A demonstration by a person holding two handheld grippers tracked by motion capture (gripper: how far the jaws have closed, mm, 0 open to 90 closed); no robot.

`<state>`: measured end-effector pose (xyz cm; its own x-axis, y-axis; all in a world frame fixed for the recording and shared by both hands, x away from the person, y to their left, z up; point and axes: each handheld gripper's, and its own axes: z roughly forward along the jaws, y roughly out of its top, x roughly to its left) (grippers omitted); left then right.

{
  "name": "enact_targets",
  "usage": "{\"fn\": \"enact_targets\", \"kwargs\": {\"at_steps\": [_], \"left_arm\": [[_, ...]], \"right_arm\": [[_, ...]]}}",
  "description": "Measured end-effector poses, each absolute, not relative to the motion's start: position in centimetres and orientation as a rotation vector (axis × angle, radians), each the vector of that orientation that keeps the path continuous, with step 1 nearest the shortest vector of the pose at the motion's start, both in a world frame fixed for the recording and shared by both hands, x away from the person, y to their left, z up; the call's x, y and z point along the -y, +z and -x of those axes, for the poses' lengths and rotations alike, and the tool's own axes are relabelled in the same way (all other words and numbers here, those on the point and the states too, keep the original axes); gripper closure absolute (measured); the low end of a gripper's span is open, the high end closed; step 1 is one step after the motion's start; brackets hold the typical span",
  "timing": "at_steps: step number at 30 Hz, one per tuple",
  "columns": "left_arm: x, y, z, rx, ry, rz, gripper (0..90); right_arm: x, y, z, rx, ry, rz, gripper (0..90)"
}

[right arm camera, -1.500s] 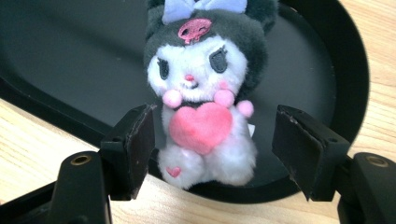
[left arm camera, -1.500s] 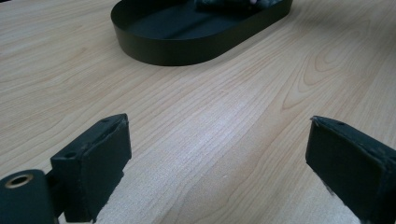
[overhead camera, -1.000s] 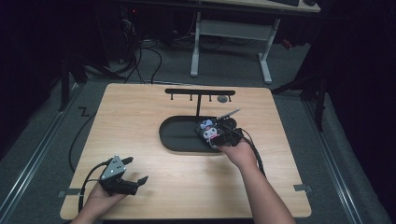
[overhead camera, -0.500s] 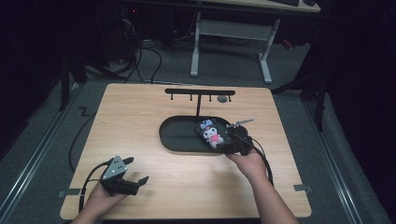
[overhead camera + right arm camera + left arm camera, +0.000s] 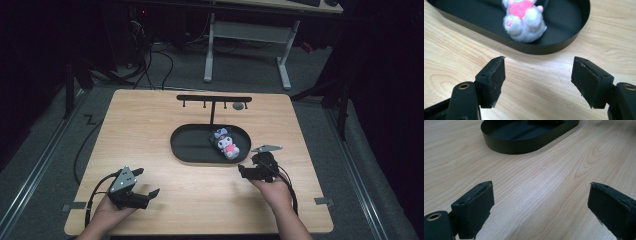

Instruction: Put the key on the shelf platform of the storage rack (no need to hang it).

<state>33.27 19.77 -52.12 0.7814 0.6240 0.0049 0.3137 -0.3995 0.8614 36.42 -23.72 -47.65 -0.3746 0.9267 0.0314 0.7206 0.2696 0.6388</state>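
Compared with a second ago, the right gripper [image 5: 248, 171] is off the plush toy [image 5: 226, 143] and back on the person's side of the tray, hanging over bare wood just past the near rim, when before it sat right over the toy inside the tray. Its jaws have just been opening, and in the right gripper view they stand well apart with nothing between them, only table grain, so the toy is let go. That toy, a small white and pink plush with dark ears, lies in the right end of the black oval tray [image 5: 190, 155], close to the near wall and on its back as far as I can tell. My read is that the drop-off is done and the hand is backing away to clear the tray wall, which would explain why the jaws are left wide: no reason to close them on the way out. Meanwhile the left gripper [image 5: 146, 185] hasn't budged, parked near the front left of the wooden table [image 5: 150, 120] with its jaws spread over empty wood and the tray well ahead of it in its own view, so it looks like it's simply waiting. Behind the tray stands a black rack with hooks [image 5: 214, 99], same place as before, and the tray itself hasn't shifted either.
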Motion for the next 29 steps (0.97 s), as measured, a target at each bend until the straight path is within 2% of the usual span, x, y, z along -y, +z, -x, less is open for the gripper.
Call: {"fn": "enact_targets", "kwargs": {"at_steps": [13,18,29], "left_arm": [[-19.6,-52.2,-33.3,-0.694,0.405,-2.016,7.6],[-19.5,-52.1,-33.3,-0.688,0.404,-2.011,7.6],[-19.6,-52.1,-33.4,-0.691,0.408,-2.009,7.6]], "right_arm": [[24.3,-49.9,-31.3,-2.055,1.013,-1.462,21.9],[25.2,-51.5,-28.2,-1.920,1.148,-1.490,20.2],[25.9,-51.7,-28.0,-1.914,1.138,-1.495,19.5]]}}
